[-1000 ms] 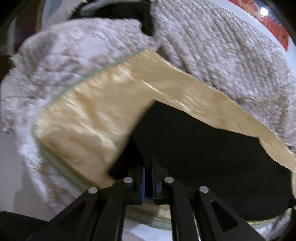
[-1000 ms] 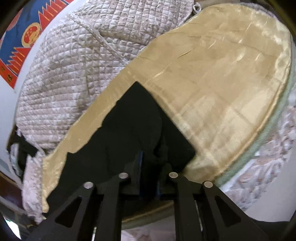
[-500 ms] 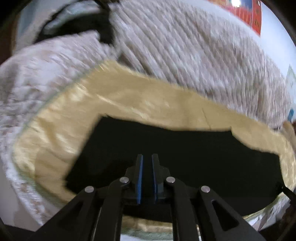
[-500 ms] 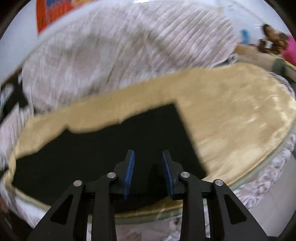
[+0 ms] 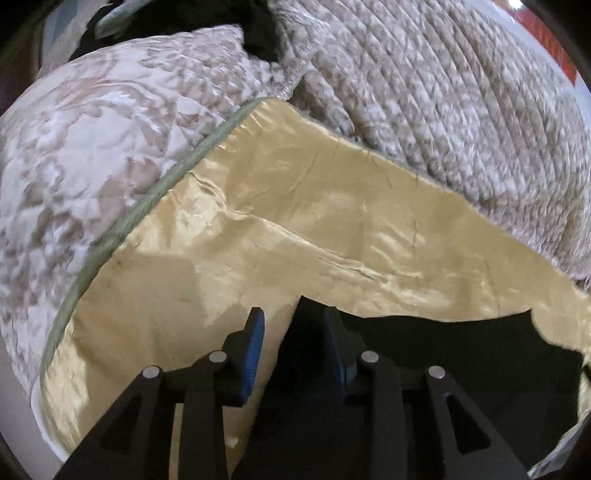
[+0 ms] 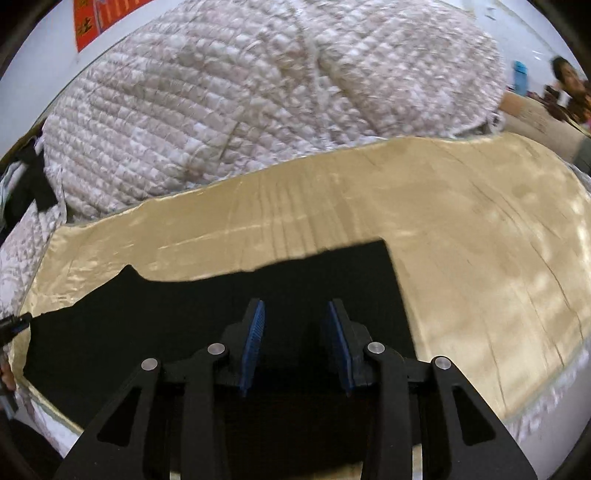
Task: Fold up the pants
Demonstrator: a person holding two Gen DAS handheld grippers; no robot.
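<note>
Pants (image 5: 443, 369) (image 6: 207, 332): black, flat on a gold sheet (image 5: 295, 221) (image 6: 480, 258) over a bed, lower half of both views. So dark that no seams, folds or layers can be made out. In the left view they fill the lower right, cut off by the frame bottom and partly covered by the gripper frame; one pointed corner shows just above the right finger. In the right view they run from the lower left edge to a square corner right of centre, the near edge hidden under the gripper.

Left gripper (image 5: 293, 332): jaws have just been opening, now apart, blue pads visible; left finger over the sheet, right finger over the pants edge. Nothing pinched between them as far as shows.

Right gripper (image 6: 295, 328): jaws have just been opening, now apart, nothing clamped, only pants surface seen through the gap. Whether the tips touch the cloth cannot be told.

Around: quilt (image 5: 461, 92) (image 6: 240, 110), beige quilted, heaped behind the sheet across the top of both views, blurred. Patterned cover (image 5: 92, 147) with a green trim at left in the left view. Dark item (image 5: 258, 33) at top centre there, unclear what. Red poster (image 6: 99, 18) upper left in the right view, cut off. A person (image 6: 569, 92) at the upper right edge, partly out of frame. A dark tip (image 6: 11, 325) at the left edge, the rest cut off.
</note>
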